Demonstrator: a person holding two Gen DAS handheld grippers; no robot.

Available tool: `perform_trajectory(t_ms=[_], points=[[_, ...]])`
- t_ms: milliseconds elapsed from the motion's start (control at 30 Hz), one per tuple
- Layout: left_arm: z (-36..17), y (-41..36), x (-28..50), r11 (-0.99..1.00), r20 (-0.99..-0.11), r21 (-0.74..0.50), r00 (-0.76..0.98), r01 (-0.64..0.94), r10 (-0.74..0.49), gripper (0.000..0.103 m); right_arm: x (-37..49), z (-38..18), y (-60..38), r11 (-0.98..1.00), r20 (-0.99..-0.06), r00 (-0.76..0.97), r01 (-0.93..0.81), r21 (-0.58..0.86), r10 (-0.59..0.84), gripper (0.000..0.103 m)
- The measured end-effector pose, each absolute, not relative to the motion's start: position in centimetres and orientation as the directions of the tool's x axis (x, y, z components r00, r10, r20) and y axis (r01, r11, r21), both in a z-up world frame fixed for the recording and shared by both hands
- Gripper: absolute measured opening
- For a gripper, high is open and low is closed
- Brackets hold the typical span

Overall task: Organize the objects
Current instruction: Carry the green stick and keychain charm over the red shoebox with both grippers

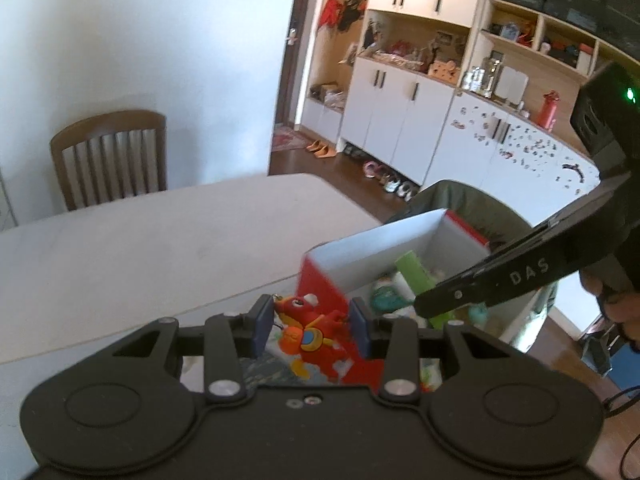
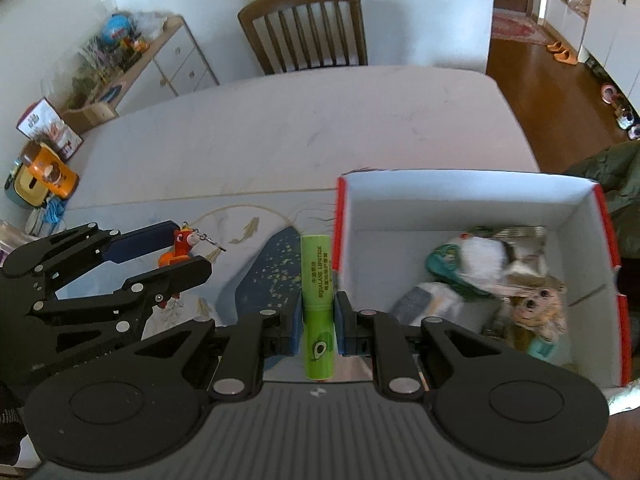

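My left gripper (image 1: 311,322) is shut on a red and orange toy keychain (image 1: 310,334), held above the table just left of a red box (image 1: 384,256) with white inside walls. The right wrist view shows that same left gripper (image 2: 176,254) at the left with the toy keychain (image 2: 180,249) between its pads. My right gripper (image 2: 319,320) is shut on a green lipstick tube (image 2: 317,304), upright along the fingers, just left of the red box (image 2: 472,200). The box holds several small toys, among them a plush dog (image 2: 538,310).
A white table (image 2: 300,120) carries a blue patterned mat (image 2: 256,280) under both grippers. A wooden chair (image 2: 304,24) stands at the far side. An orange and teal item (image 2: 40,176) sits at the table's left edge. White cabinets (image 1: 400,120) line the far wall. A green-lined bin (image 1: 460,204) stands behind the box.
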State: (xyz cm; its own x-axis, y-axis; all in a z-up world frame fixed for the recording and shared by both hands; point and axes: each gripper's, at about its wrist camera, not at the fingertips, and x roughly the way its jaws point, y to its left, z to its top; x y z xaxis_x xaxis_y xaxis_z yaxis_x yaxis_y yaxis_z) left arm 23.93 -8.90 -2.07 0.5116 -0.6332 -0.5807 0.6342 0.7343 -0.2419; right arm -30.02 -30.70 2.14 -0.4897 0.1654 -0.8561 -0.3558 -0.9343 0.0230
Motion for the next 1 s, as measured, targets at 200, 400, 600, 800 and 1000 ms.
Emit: perform_trajectory(t_ms=[200, 400, 600, 800, 1000], points=[[-0.3, -12.9, 23.2, 0.698, -0.559, -0.233, 0.495, 0.677, -0.666, 0.04, -27.5, 3.6, -28.0, -0.931, -0.842, -0.51, -0.365, 0.025, 0.177, 0.016], [0.6, -17.7, 22.7, 0.661, -0.557, -0.222, 0.463, 0.717, -0.69, 0.04, -25.6, 4.1, -24.0, -0.918, -0.836, -0.509, -0.397, 0.018, 0.204, 0.016], [0.3, -22.1, 22.4, 0.626, -0.567, -0.214, 0.426, 0.75, -0.705, 0.04, -24.3, 4.1, -19.9, -0.901, -0.838, -0.495, -0.434, 0.009, 0.23, 0.016], [-1.3, -25.7, 22.1, 0.612, -0.602, -0.206, 0.394, 0.764, -0.694, 0.04, -23.7, 3.2, -16.2, -0.886, -0.849, -0.471, -0.464, 0.01, 0.238, 0.016], [-4.1, -28.0, 22.5, 0.615, -0.658, -0.209, 0.356, 0.76, -0.663, 0.04, -24.0, 1.1, -13.5, -0.875, -0.874, -0.429, -0.484, 0.008, 0.229, 0.016]])
